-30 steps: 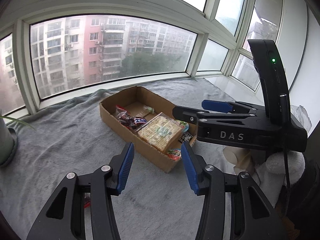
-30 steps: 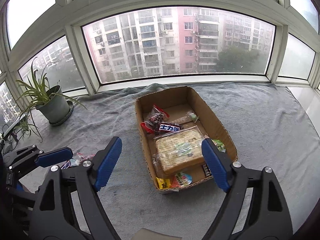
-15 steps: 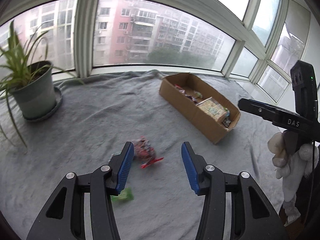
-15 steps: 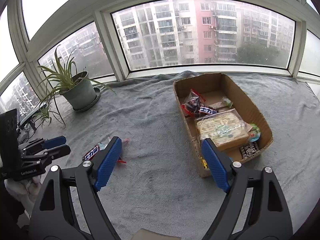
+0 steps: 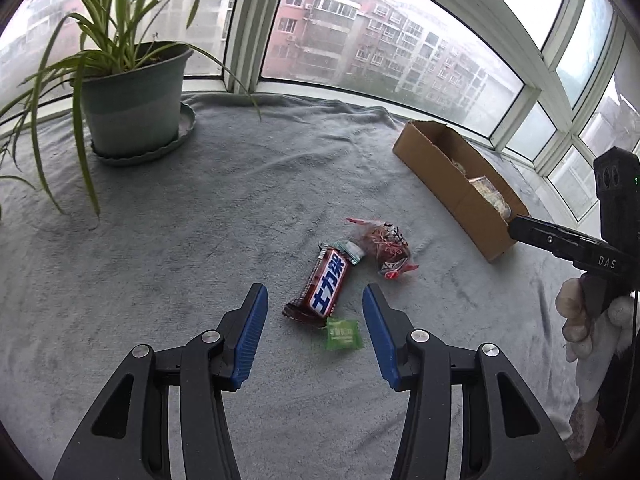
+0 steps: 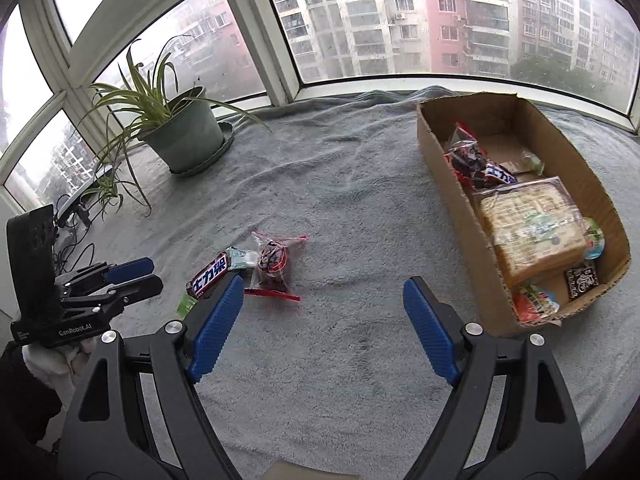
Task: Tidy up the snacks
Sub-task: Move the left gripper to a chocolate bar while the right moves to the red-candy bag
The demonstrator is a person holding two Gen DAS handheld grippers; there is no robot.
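Observation:
Several loose snacks lie on the grey blanket (image 5: 200, 240): a brown chocolate bar (image 5: 329, 282), a clear bag of red-and-dark sweets (image 5: 386, 248), a small green packet (image 5: 343, 334) and a pale mint packet (image 5: 352, 250). My left gripper (image 5: 314, 294) hovers open just above the bar, holding nothing. The right gripper (image 6: 324, 284) is open wide and empty over bare blanket, between the sweets bag (image 6: 274, 264) and the cardboard box (image 6: 428, 152). The box holds a wrapped bread pack (image 6: 532, 224) and several small snacks. The left gripper (image 6: 154, 275) shows beside the bar (image 6: 210, 276).
A potted spider plant (image 5: 132, 100) stands on a saucer at the back left by the windows. The blanket ends at the window sill behind. A gloved hand (image 5: 580, 320) holds the right gripper at the right edge. Cables (image 6: 76, 216) lie at the far left.
Both views have swung left from the box to the loose snacks. The left gripper has dropped closer to the chocolate bar. Neither jaw gap has changed.

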